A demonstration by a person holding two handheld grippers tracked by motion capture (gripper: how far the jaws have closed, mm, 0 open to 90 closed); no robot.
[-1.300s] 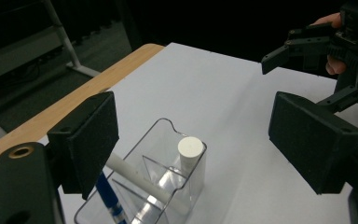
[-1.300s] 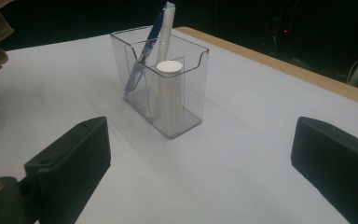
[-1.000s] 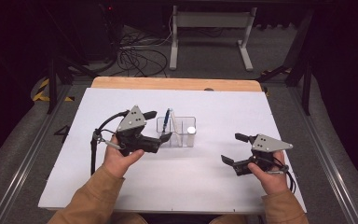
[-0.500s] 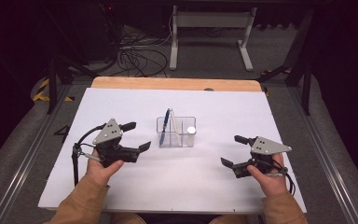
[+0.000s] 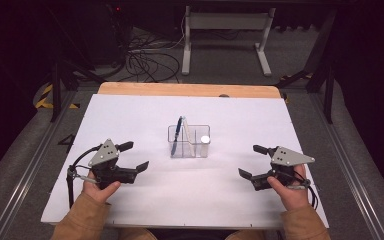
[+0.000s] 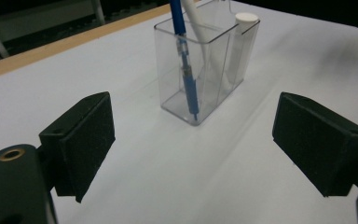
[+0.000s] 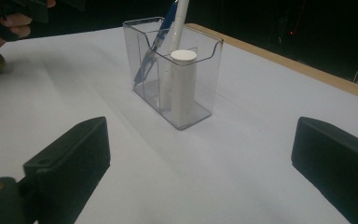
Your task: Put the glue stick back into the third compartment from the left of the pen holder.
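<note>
On the white table (image 5: 130, 210), a clear holder (image 5: 189, 141) is standing between both grippers, well apart from each, keeping a blue pen (image 5: 179, 131), a white pen (image 5: 187, 135) and a white cylinder (image 5: 205, 145) inside. Left gripper (image 5: 134, 156) is hovering with jaws spread wide, gripping nothing; right gripper (image 5: 252, 161) is likewise gaping empty, both pointing toward the holder

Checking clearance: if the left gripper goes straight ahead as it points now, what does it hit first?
Probably the clear holder, blue pen side first. The left gripper is open, with bare table between; depth is uncertain.
</note>
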